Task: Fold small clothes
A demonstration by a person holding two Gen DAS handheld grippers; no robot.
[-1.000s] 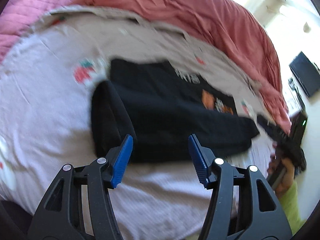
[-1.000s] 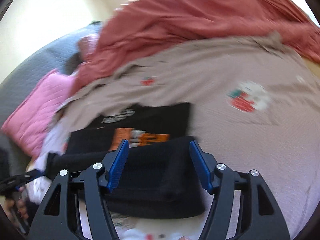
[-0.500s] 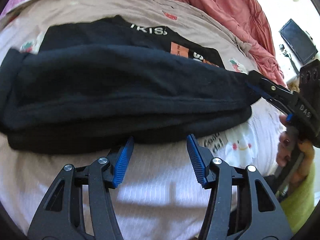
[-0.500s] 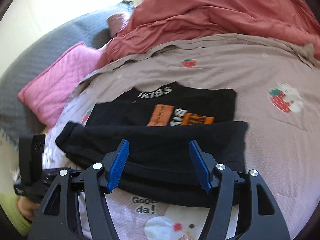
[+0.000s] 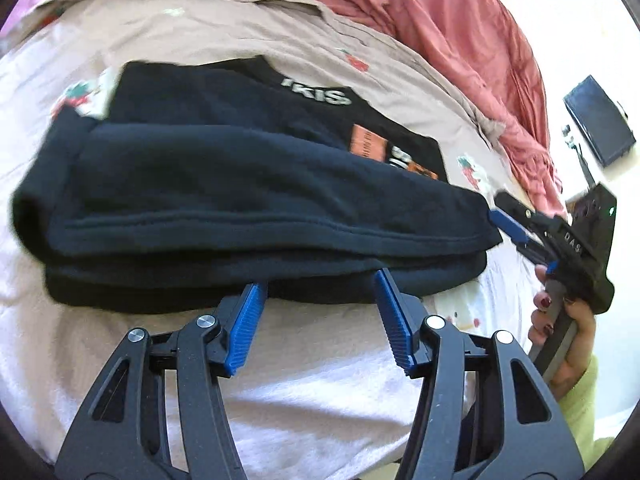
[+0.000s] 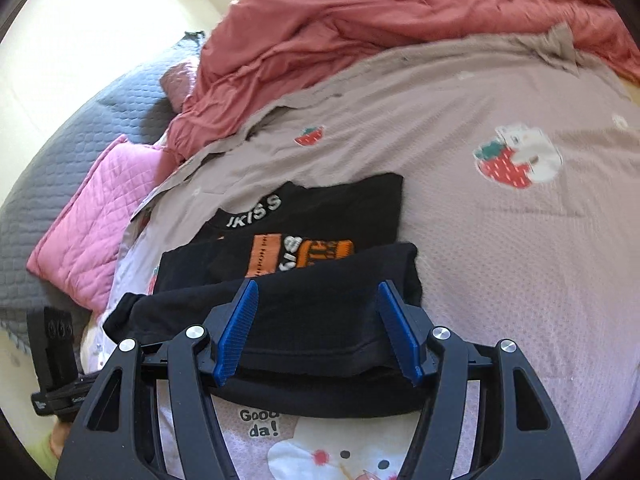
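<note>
left hand-held gripper spread, empty | right hand-held gripper spread | black shirt nearer than before

Bare sheet lies open near; rumpled blanket blocks beyond

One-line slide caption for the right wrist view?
Right gripper, jaws open, over the folded black shirt on a strawberry-print bedsheet.

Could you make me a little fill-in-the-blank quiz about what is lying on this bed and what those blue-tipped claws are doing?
1. The folded garment in front of both claws is ____ in colour.
2. The patch on its chest is ____.
3. The fruit printed on the bedsheet is a ____.
4. The left claw holds ____.

Missing words: black; orange; strawberry; nothing
</note>
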